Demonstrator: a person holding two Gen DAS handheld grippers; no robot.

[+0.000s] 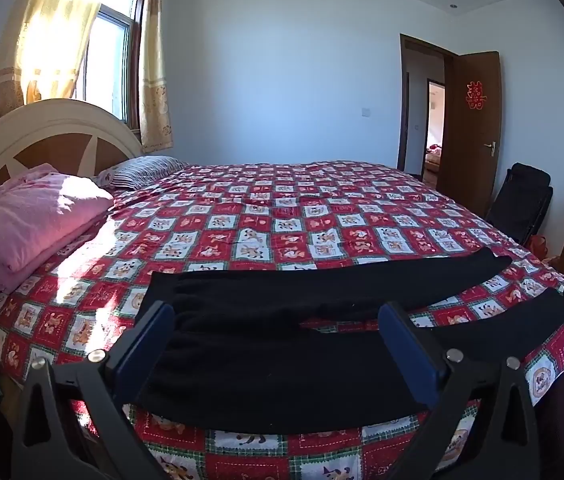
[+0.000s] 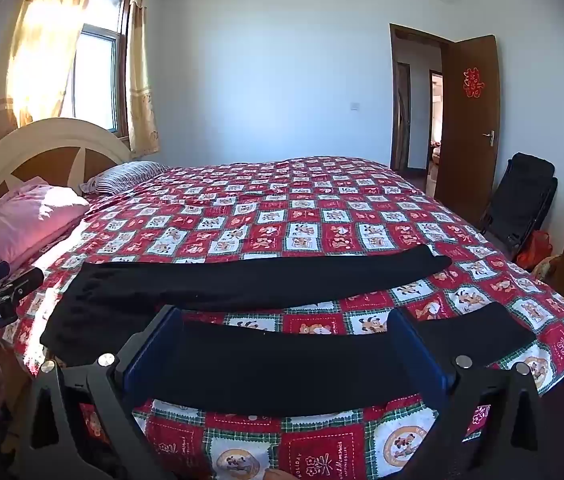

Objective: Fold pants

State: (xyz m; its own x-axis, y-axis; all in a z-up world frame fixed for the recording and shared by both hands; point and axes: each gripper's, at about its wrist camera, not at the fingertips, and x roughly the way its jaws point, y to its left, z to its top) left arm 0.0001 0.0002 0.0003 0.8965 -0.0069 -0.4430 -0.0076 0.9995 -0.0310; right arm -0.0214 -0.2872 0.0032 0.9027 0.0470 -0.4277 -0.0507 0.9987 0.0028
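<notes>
**Black pants laid flat at the near bed edge, both grippers spread above them**

The pants (image 1: 282, 312) were seen spread on the bed (image 1: 321, 208), along its near edge, over a red checked cover. The waist end lay toward the headboard (image 1: 42, 136) side. The two legs ran toward the foot of the bed and parted in a narrow V, with cover showing between them.

The left gripper (image 1: 278, 336) was held with its fingers wide apart, nothing between them, over the waist and upper legs. The right gripper (image 2: 285, 340) was likewise parted and empty, over the near leg (image 2: 282, 364). Whether either touched the cloth could not be told.

Handling, as judged: the fabric looked soft, light and limp, with a matte, fleece-like surface. It would likely sag and drape when lifted, and not slip readily. A single pinch would probably drag one layer only. Hold was best taken at the waistband edge and at the cuff of the near leg, both layers pinched together.

Room, as judged: a broad stretch of cover lay bare beyond the pants. A folded pink blanket (image 1: 30, 224) and a striped pillow (image 1: 142, 172) sat well apart by the headboard. The near leg lay close to the bed's edge, so a slide off it was the risk.
</notes>
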